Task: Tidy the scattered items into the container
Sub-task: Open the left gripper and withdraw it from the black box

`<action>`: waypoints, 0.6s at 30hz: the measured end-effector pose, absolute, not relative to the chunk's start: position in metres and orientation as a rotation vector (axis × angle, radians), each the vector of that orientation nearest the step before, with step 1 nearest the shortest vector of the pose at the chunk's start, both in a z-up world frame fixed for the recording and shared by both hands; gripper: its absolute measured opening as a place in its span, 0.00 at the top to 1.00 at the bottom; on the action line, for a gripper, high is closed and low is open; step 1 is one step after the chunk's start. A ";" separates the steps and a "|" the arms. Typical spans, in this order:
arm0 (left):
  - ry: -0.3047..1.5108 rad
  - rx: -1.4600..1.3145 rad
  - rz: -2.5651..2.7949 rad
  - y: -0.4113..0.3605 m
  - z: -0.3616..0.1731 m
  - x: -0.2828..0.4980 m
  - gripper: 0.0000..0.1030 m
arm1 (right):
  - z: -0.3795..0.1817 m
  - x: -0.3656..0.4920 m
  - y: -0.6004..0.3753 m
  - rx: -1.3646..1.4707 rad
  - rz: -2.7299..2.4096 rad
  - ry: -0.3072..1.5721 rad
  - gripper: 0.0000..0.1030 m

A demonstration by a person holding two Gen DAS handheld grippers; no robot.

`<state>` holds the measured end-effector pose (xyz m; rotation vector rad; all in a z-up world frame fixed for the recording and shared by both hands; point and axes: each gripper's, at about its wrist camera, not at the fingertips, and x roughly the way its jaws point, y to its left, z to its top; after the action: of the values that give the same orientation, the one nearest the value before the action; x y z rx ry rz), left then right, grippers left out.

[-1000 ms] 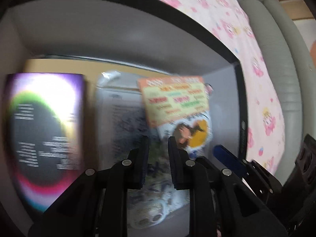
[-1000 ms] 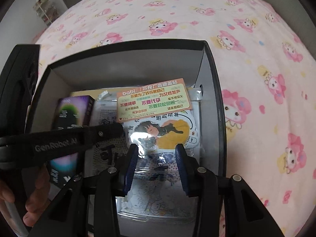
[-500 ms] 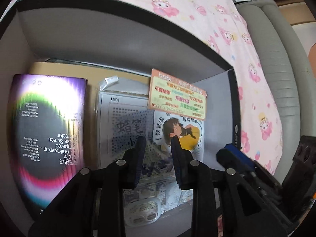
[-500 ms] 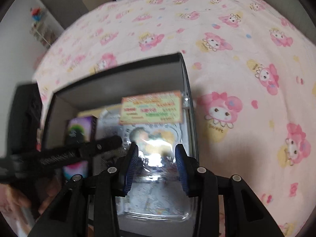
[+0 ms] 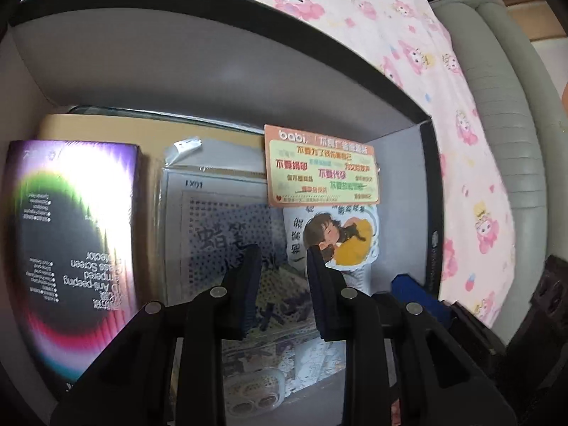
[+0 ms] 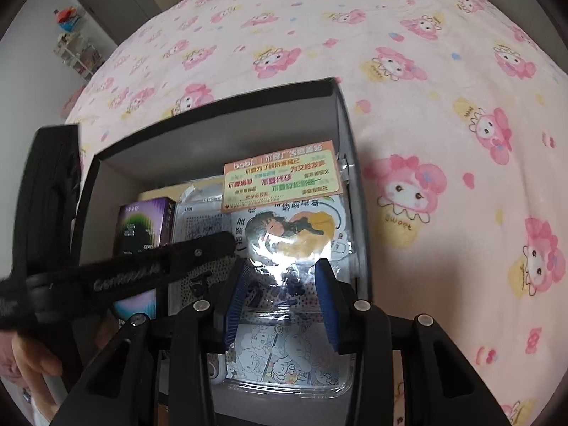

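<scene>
1. My left gripper [image 5: 282, 266] hangs over the inside of the box [image 5: 198, 56]. Its jaws stand a narrow gap apart with nothing between them and touch nothing that I can see.
2. My right gripper [image 6: 284, 280] is as pressed together as it gets, though a gap shows between the blue pads [image 6: 325, 301]. Nothing is pinched; it hovers above the glossy sticker pack [image 6: 298, 234].
3. The task's things already lie in the box: the purple screen-protector box [image 5: 71, 245] at the left, the dotted sheet in a clear sleeve [image 5: 220, 227] in the middle, and the sticker pack with its orange header card [image 5: 321, 168] at the right.
4. Readable writing: "babi" on the header card, and upside-down "Anti-peeping Tempered Glass Screen" on the purple box. A code on the dotted sheet is too blurred to read for sure.
5. Only the right wrist view shows the left gripper's arm, lettered "GenRobot", crossing the box, and a hand [image 6: 28, 358] at the lower left edge. It also shows the line-art cartoon sheet [image 6: 284, 358] under clear plastic and the wide pink bedspread [image 6: 443, 142].
6. Only the left wrist view shows a grey padded edge [image 5: 504, 113] beside the bedspread and a tan flat item [image 5: 142, 131] under the packs.
</scene>
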<state>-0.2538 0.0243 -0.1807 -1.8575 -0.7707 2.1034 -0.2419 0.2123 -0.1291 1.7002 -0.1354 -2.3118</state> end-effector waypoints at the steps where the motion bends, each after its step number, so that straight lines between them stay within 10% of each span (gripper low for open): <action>1: -0.756 -1.852 2.122 0.024 -0.178 -0.253 0.76 | -0.129 -0.241 0.212 1.703 -2.313 -0.130 0.66; 18: -0.349 -1.484 2.487 0.030 -0.097 -0.162 0.55 | -0.062 -0.166 0.207 1.457 -2.583 -0.092 0.47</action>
<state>-0.1618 0.0298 -0.0966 -1.4841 -0.3487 2.4870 -0.1656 0.2073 -0.0623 1.4567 -0.0921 -2.5830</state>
